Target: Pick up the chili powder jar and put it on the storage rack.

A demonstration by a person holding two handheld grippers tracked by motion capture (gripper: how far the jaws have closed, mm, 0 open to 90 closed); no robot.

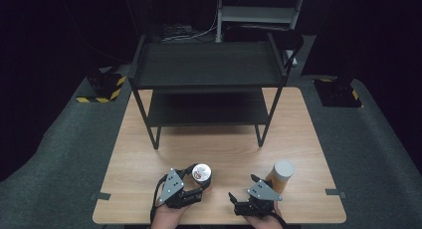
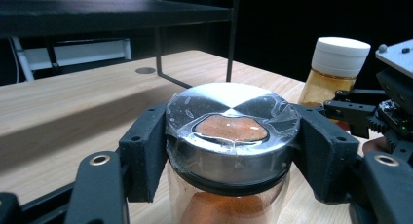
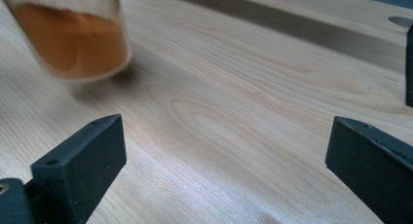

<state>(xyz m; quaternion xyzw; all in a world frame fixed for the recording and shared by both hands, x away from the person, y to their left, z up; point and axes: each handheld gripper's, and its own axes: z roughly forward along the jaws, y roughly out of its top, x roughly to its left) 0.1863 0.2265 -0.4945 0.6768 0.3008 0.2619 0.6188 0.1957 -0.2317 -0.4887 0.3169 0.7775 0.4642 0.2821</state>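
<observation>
Two containers on the desk (image 1: pixel 149 154), neither yet on the black shelf rack (image 1: pixel 209 64) behind them. Left tool (image 1: pixel 195 180) clamped on the spice jar (image 2: pixel 229 136) just under its foil-sealed metal lid — grasp made, and the jar looks slightly tipped in the right gripper view, so the lift may be under way. Right tool (image 1: pixel 245 187) — jaws spread wide over bare wood, holding nothing. White-capped bottle (image 1: pixel 281 175) stands upright just beside it, untouched. Judged: early stage, first pick secured, placing remains.

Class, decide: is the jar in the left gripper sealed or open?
Sealed. The jar wears its metal lid, with clear plastic wrap stretched over it.
</observation>
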